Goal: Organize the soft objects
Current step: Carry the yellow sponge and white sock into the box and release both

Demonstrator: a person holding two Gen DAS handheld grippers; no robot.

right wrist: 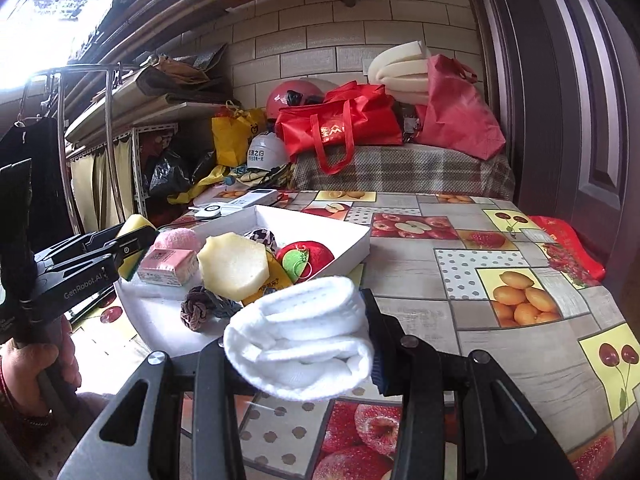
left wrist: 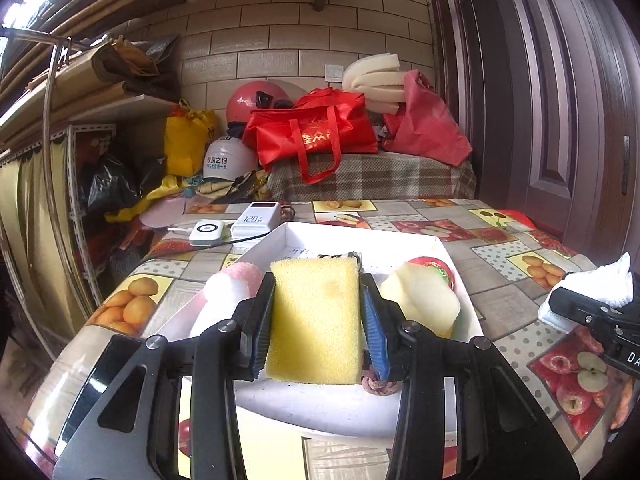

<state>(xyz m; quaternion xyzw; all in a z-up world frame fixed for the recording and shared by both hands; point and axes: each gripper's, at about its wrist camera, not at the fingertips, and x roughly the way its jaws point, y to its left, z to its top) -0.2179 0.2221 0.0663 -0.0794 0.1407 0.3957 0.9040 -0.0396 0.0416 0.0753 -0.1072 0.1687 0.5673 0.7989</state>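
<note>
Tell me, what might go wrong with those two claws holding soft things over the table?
The white folded towel bulges out past the right claw, so it might unfold or slip. The white cardboard tray looks crowded, so the yellow rectangular sponge in the left claw could knock the pale hexagonal foam piece.

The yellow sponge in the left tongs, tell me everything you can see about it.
The yellow sponge is a rectangular block of porous foam with a dark green scouring layer on one face, seen from the right wrist view. It is pinched between the two pads of the left tongs, held above the white tray, clear of the soft items lying in it. Only the pads touch it.
</note>
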